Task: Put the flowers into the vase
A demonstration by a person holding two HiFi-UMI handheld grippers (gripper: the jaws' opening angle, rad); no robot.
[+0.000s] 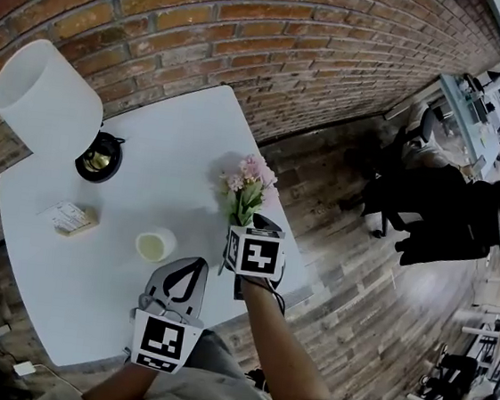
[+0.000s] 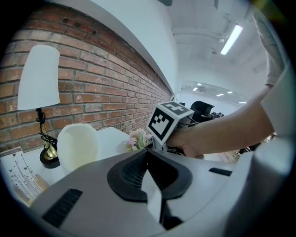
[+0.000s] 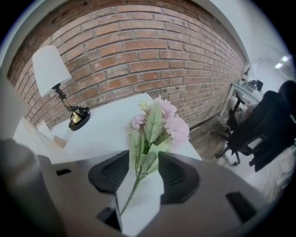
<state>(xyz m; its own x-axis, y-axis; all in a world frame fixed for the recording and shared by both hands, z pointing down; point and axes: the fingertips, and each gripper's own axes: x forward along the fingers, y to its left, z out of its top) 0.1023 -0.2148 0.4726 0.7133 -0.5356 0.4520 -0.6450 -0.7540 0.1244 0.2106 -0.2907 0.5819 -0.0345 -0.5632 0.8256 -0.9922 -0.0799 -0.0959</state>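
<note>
The right gripper point(image 3: 143, 152) is released: its two black pads stand apart, and the thin green stem of the flowers point(image 3: 162, 122) runs up the gap between them without either pad pressing on it. A leaf comes close to the right-hand pad, but whether it touches cannot be told. The bunch is made of pale pink blossoms over green leaves, and it points away from the gripper over the white bench point(image 1: 174, 159), near its right edge. Whether it rests on the surface cannot be told.

The left gripper point(image 2: 145, 150) is clenched on nothing — its pad tips meet in a point, with only a pale wedge of bench showing lower down between the fingers. In the head view it sits close to the person's body, beside the right gripper and a little nearer.

The vase point(image 1: 155, 245) is a small cream vessel with an open mouth. It stands upright on the bench just ahead of the left gripper and to the left of the flowers, clearly apart from them — nothing is in it.

Farther back on the bench stands a lamp point(image 1: 47, 95) with a white shade and a dark, brassy base, set against the brick wall point(image 1: 251, 33). A small card in a wooden holder point(image 1: 70, 217) sits near the left edge. Black office chairs point(image 1: 445, 217) stand on the wooden floor to the right.
</note>
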